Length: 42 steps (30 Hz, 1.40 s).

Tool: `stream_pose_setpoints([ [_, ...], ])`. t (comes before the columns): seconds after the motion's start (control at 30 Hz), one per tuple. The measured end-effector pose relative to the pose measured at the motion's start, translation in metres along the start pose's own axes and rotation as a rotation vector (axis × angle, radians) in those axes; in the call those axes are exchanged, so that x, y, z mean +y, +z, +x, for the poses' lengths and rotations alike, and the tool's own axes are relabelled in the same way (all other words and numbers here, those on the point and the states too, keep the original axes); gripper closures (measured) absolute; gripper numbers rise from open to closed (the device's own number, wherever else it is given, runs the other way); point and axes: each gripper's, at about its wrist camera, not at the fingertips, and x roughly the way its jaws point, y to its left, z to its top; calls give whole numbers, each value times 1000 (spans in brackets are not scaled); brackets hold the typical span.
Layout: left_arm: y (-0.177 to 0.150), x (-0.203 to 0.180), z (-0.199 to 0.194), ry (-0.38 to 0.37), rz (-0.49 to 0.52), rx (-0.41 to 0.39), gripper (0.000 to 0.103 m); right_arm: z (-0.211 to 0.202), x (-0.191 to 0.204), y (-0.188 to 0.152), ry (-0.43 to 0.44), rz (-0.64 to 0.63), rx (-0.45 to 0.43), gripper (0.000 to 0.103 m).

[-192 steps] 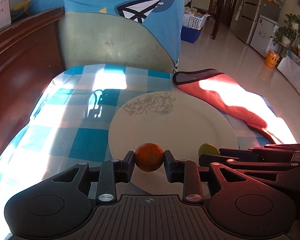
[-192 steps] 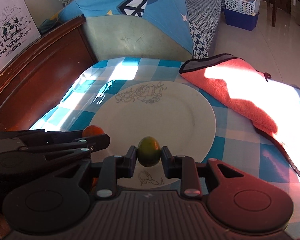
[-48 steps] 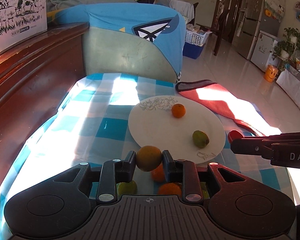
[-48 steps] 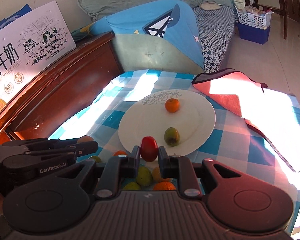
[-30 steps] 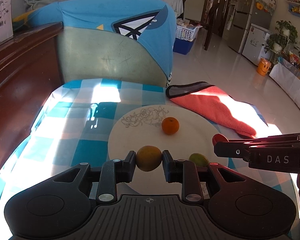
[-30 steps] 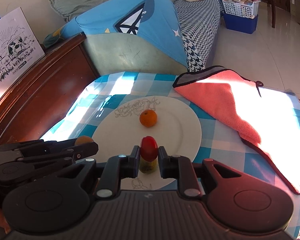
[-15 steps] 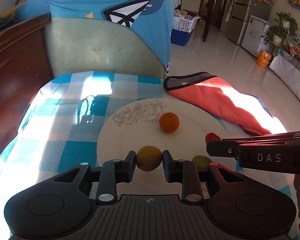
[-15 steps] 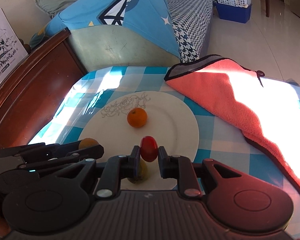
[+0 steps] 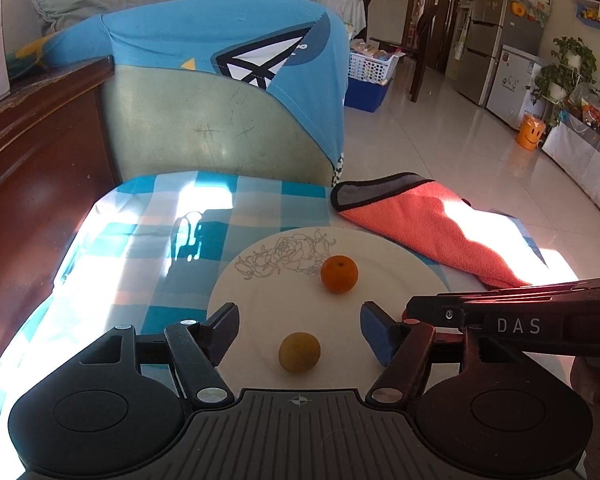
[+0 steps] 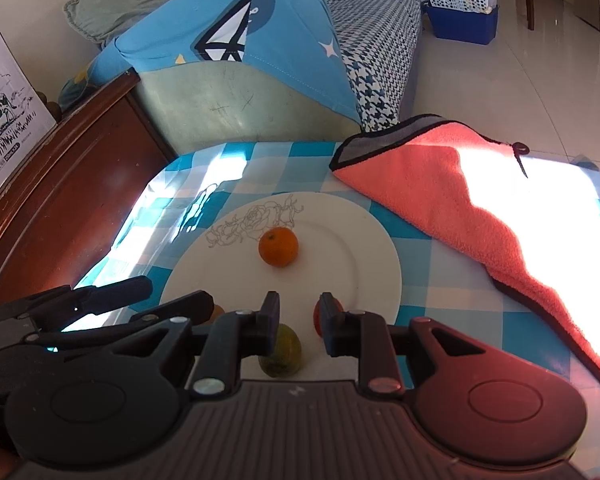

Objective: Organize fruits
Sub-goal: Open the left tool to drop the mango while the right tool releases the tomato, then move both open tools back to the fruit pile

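My left gripper [image 9: 300,326] has just been opening: its two black jaws now stand wide apart, and the round yellow-orange fruit [image 9: 299,352] lies free between them on the plate [image 9: 260,304], touching neither pad. Half a second ago that fruit was still clamped between these jaws. The plate is white, smooth and round, with a thin line drawing of roses near its far rim. A small glossy orange [image 9: 339,274] sits on it beside the drawing, where it was before.

My right gripper [image 10: 299,316] has also just been opening a little. The red fruit [image 10: 318,320] is at the inner side of its right jaw, mostly hidden, and a gap shows to the left jaw, so I cannot tell if it is still pinched. Below these jaws a dull green-yellow oval fruit [image 10: 282,354] rests on the near part of the plate.

The plate stands on a blue and white checked cloth [image 9: 172,240]; a fluffy coral towel [image 10: 460,200] with a grey edge lies to its right.
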Motion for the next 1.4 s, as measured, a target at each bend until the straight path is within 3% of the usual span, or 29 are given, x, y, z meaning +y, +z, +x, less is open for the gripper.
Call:
stream_pose_setpoints([
  [0.27,-1,14,-21,37,-29,14,30,-17,4,-4,9,0,-21,75],
  [0.8,-42,40,-67,93,-116,50,30,-55,11,-42,-3,1,-34,70],
  [1.4,-97,43,-91,91,-150,104,30,-59,12,-93,-5,29,64,69],
])
